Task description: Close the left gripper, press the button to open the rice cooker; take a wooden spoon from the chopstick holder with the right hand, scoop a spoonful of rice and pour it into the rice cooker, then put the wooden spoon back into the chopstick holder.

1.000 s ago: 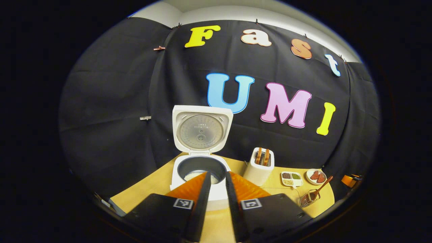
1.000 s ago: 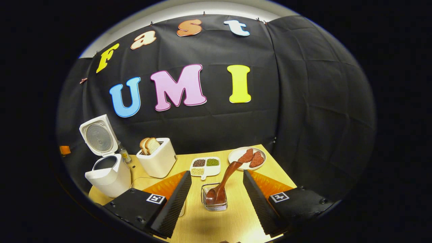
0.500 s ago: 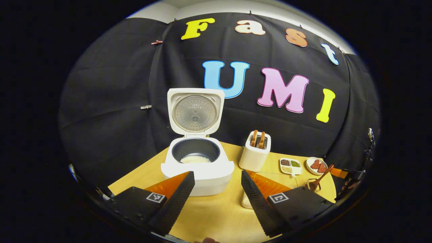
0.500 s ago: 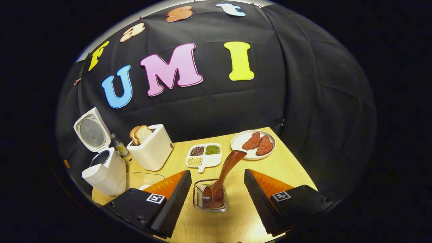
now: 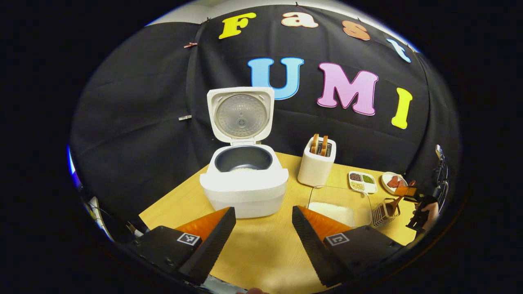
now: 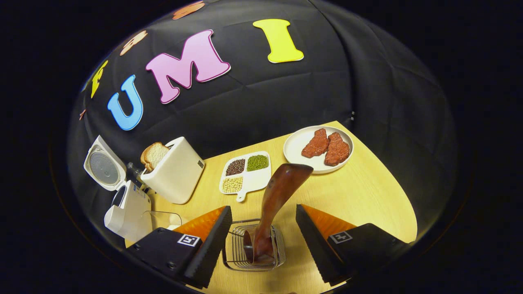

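Observation:
The white rice cooker stands with its lid up, a little rice in its dark pot; it shows again at the far left as the rice cooker. My left gripper is open, hanging in front of the cooker and apart from it. A dark wooden spoon stands bowl-down in the wire chopstick holder, its handle leaning up and right. My right gripper is open, one finger on each side of the spoon handle, touching nothing. In the left gripper view the holder sits far right, with the right gripper above it.
A clear glass dish of rice sits right of the cooker. A white toaster with bread, a divided tray of beans and a plate with two meat pieces stand behind the holder on the wooden table.
My left gripper opened and drew back from the cooker. My right gripper moved forward and down over the holder, so the spoon handle now stands between its fingers.

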